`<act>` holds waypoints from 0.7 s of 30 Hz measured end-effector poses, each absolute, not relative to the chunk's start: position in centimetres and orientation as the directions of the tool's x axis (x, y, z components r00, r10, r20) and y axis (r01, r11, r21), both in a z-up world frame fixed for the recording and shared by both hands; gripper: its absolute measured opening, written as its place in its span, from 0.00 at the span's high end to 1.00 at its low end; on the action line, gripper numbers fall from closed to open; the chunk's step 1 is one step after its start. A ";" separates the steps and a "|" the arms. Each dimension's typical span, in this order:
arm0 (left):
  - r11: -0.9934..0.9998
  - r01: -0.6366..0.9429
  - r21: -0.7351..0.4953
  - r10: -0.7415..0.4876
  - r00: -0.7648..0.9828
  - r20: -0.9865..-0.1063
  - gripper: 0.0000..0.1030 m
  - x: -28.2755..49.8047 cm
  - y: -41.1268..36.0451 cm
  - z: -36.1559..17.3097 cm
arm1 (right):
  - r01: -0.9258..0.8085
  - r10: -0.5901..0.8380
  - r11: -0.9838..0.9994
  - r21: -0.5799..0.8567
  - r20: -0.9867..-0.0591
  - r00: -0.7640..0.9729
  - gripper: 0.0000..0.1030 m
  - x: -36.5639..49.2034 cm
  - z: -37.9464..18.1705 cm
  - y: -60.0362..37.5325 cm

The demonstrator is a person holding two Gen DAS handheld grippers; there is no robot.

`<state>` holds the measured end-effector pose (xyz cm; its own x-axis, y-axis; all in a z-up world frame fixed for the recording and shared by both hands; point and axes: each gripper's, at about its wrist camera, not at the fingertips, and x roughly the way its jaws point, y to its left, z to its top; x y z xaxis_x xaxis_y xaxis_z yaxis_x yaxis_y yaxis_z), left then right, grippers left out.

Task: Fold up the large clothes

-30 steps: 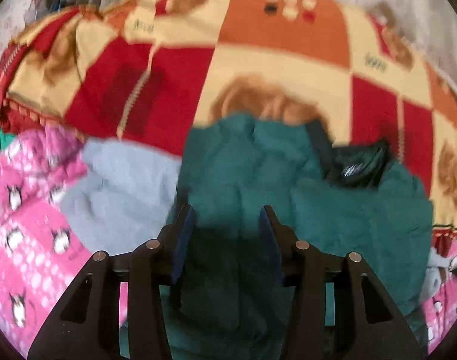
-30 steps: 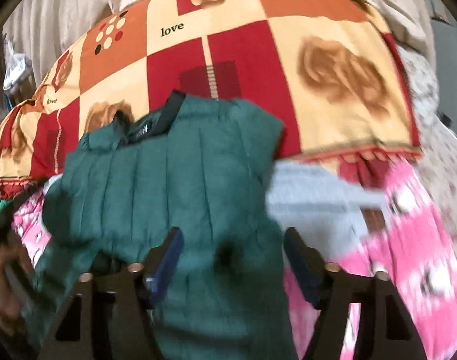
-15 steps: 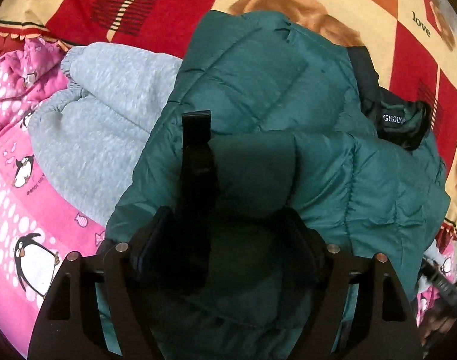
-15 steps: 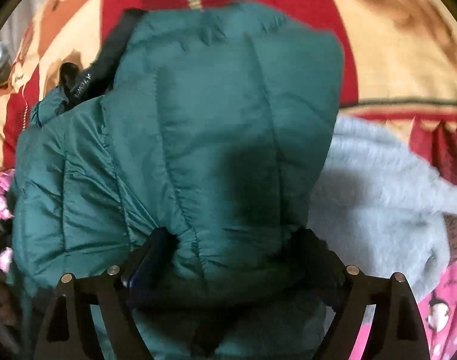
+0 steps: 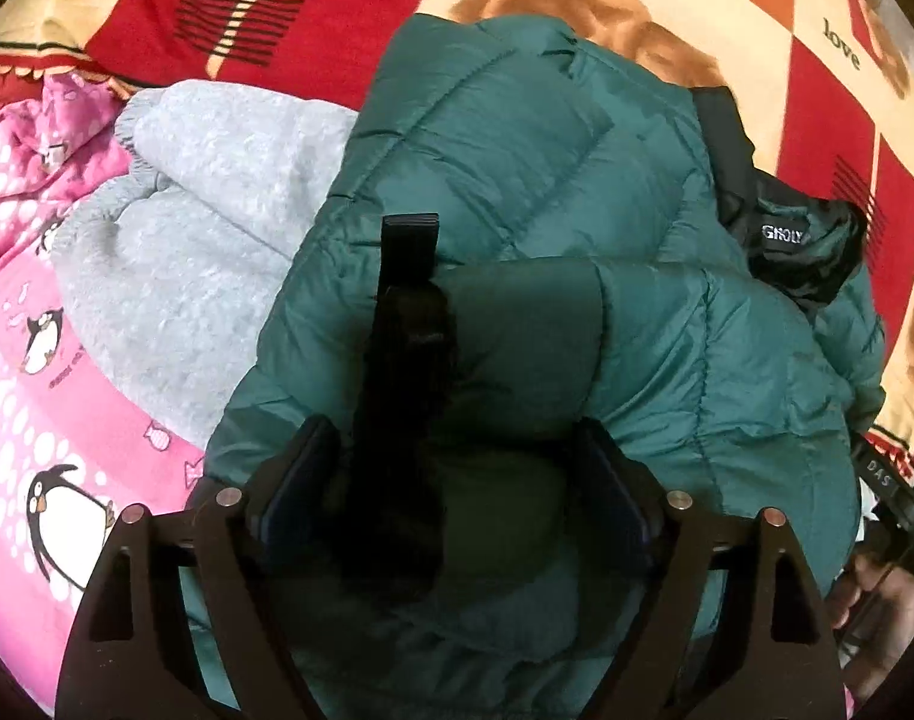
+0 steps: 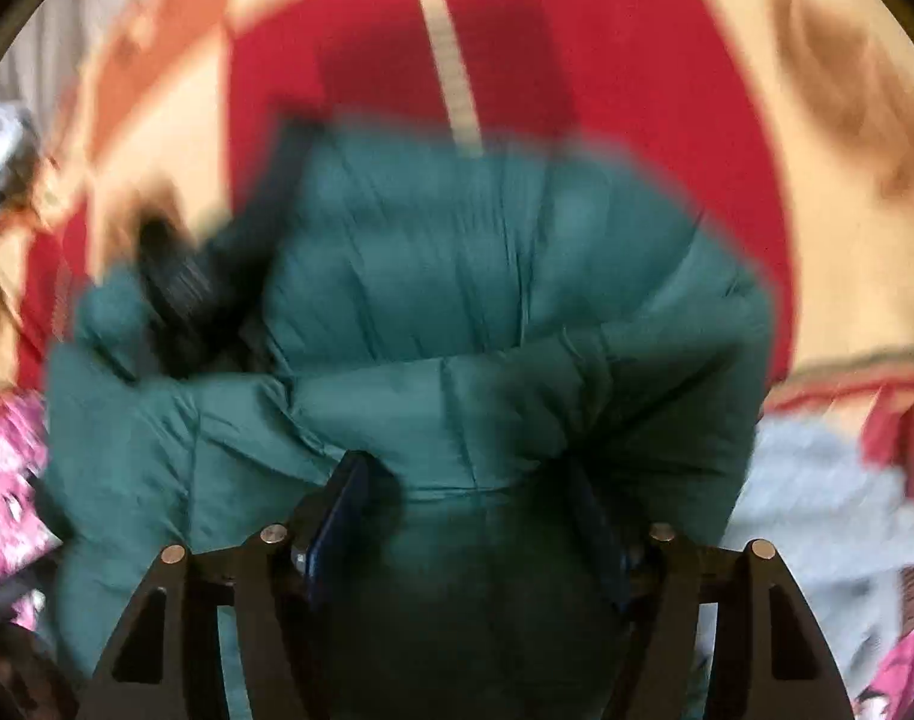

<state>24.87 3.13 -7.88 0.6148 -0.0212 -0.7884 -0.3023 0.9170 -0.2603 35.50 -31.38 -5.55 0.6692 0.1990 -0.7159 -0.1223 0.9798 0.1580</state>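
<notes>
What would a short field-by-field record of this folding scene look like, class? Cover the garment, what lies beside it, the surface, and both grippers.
garment: green padded jacket, bunched up, black collar with a label showing
beside it: grey fleece garment, partly under the jacket's edge
surface: red and cream patterned blanket, with a pink penguin blanket next to it
left gripper: jaws opening, jacket cloth and a black strap between them
right gripper: jaws closing, jacket cloth between them; view blurred
</notes>
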 end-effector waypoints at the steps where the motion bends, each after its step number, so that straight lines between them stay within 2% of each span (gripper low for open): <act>1: 0.918 -0.305 -0.253 -0.011 0.618 -0.786 0.19 24.9 3.1 -7.7 | -0.122 0.197 0.980 0.156 -0.716 0.669 0.35 35.4 -5.4 -31.3; 3: 0.918 -0.327 -0.223 0.041 0.638 -0.769 0.20 24.3 3.0 -6.7 | -0.120 0.189 0.982 0.146 -0.725 0.662 0.35 35.0 -4.4 -31.2; 5: 0.917 -0.344 -0.199 0.108 0.698 -0.708 0.20 23.2 2.9 -4.7 | -0.131 0.195 0.981 0.145 -0.707 0.679 0.35 34.2 -2.7 -30.6; 7: 0.919 -0.351 -0.178 0.172 0.765 -0.620 0.20 21.9 2.6 -2.5 | -0.171 0.235 0.972 0.162 -0.623 0.746 0.35 31.9 -0.2 -30.2; 9: 0.935 -0.302 -0.185 0.153 0.816 -0.558 0.20 21.3 1.7 -1.4 | -0.207 0.288 0.957 0.205 -0.553 0.782 0.31 30.0 1.1 -29.7; 10: 0.949 -0.257 -0.185 0.112 0.820 -0.562 0.20 21.6 1.1 -1.5 | -0.221 0.316 0.947 0.235 -0.532 0.786 0.20 29.3 1.1 -29.2; 12: 0.964 -0.190 -0.188 0.037 0.790 -0.612 0.19 22.9 -0.2 -2.9 | -0.192 0.298 0.952 0.240 -0.567 0.768 0.07 29.0 -0.8 -27.8; 15: 0.983 -0.163 -0.086 0.045 0.665 -0.746 0.18 25.2 -1.8 -6.6 | -0.155 0.271 0.962 0.225 -0.708 0.652 0.05 30.6 -5.9 -25.8; 17: 0.982 -0.176 -0.073 0.060 0.648 -0.759 0.13 25.5 -1.7 -7.3 | -0.153 0.238 0.971 0.184 -0.706 0.666 0.03 30.3 -7.2 -25.4; 19: 0.975 -0.206 -0.077 0.072 0.631 -0.773 0.01 25.8 -1.3 -7.4 | -0.152 0.230 0.973 0.173 -0.714 0.661 0.01 30.5 -7.2 -25.1; 21: 0.967 -0.227 -0.112 0.051 0.609 -0.791 0.00 26.0 -0.6 -8.1 | -0.155 0.227 0.974 0.166 -0.709 0.668 0.01 30.4 -7.2 -24.9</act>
